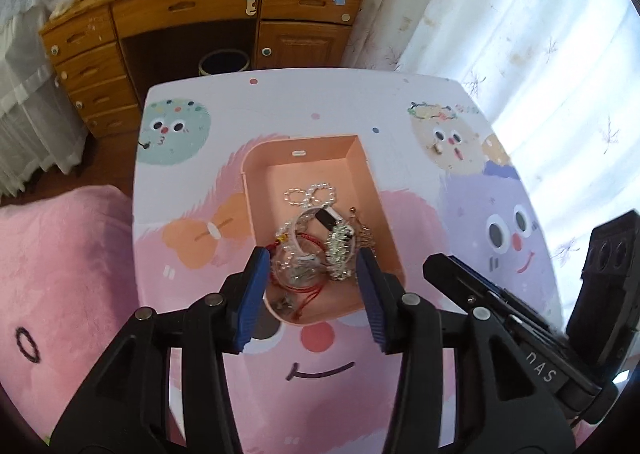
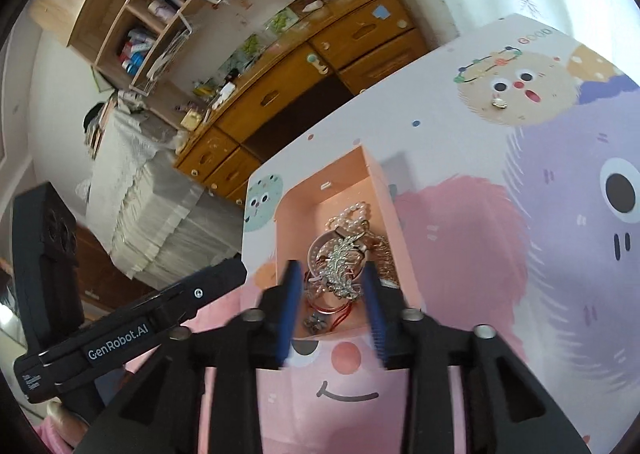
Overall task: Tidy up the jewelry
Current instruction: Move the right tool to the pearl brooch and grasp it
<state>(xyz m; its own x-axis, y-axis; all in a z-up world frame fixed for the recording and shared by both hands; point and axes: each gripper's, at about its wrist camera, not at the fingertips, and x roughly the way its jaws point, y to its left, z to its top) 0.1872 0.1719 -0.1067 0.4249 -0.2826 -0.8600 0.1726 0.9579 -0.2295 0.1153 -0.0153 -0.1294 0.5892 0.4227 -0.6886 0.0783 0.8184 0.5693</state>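
Note:
A peach open box [image 1: 360, 162] [image 2: 384, 190] sits on the cartoon-printed table [image 1: 320, 366] [image 2: 480, 214]. It holds a heap of jewelry: pearl loops [image 1: 310, 192] [image 2: 356, 214], a silver rhinestone piece [image 1: 339, 250] [image 2: 340, 258], red cord bracelets [image 1: 308, 290] and a small dark charm [image 1: 285, 304] [image 2: 314, 323]. My left gripper [image 1: 314, 264] is open and empty, above the box's near end. My right gripper [image 2: 332, 274] is open and empty over the same heap. A small gold earring [image 1: 438, 148] [image 2: 498, 103] lies on the table at the far right.
The right gripper's body [image 1: 520, 334] shows at the right of the left wrist view; the left gripper's body [image 2: 120, 338] shows at the left of the right wrist view. A wooden desk [image 1: 200, 14], a bin [image 1: 224, 62], a pink cushion [image 1: 60, 294] and curtains [image 1: 540, 34] surround the table.

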